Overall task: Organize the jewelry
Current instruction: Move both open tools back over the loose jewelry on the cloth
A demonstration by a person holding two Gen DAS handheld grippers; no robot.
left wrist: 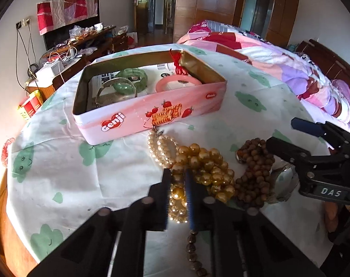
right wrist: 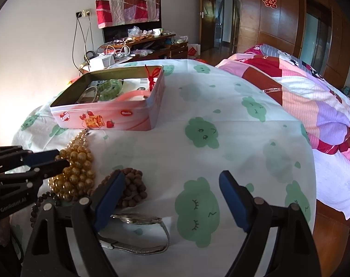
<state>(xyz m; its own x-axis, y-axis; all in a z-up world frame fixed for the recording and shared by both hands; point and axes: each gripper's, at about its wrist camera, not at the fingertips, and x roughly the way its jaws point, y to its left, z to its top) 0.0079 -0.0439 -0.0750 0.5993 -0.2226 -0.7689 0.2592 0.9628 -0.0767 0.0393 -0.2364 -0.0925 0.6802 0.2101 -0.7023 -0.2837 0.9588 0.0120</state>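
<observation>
A pink Genji biscuit tin stands open on the table and holds a green bangle, a pink bangle, a metal bangle and a red knot. In front of it lies a heap of gold pearl beads with a cream pearl strand. My left gripper is shut on the gold pearl beads. Brown wooden beads and a silver watch lie to the right. My right gripper is open and empty, low over the cloth beside the brown wooden beads.
The table has a white cloth with green cloud prints. A bed with a pink quilt is close on the right. A cluttered TV cabinet stands against the far wall. A dark bead string lies near the front edge.
</observation>
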